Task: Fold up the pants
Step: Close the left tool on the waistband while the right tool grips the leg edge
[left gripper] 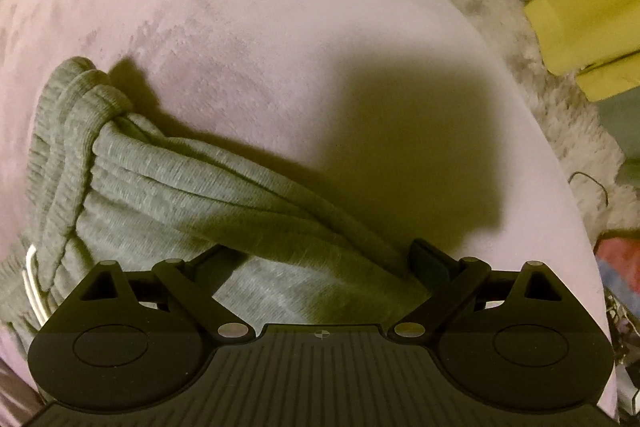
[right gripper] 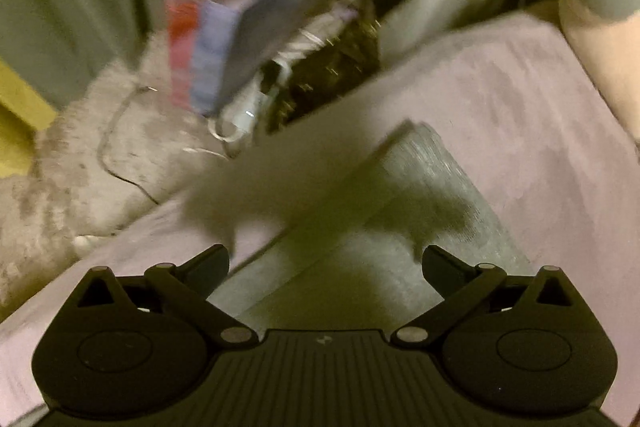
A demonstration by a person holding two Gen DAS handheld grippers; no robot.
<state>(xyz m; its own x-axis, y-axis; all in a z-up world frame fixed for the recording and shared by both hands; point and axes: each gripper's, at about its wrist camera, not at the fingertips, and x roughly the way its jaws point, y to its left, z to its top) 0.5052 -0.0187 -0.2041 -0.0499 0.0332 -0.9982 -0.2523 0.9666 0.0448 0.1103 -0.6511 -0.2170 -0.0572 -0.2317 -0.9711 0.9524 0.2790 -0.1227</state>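
We keep both grippers wide: the left gripper point(left gripper: 320, 263) straddles the bunched grey pants point(left gripper: 192, 195) on the pink bed point(left gripper: 280, 27), the right gripper point(right gripper: 326, 267) hangs released above a leg toward one o'clock; we should pinch all layers together.

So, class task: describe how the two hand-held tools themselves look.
Both match: the left tool and right tool are matt black, with a ribbed centre plate, two rounded discs at the sides, crossed link arms with silver pivot pins, and short angular fingers.

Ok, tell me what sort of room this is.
Most likely a bedroom at home: grey pants lie on a pink plush bed cover, a shaggy cream rug covers the floor beside it, and household clutter is piled there.
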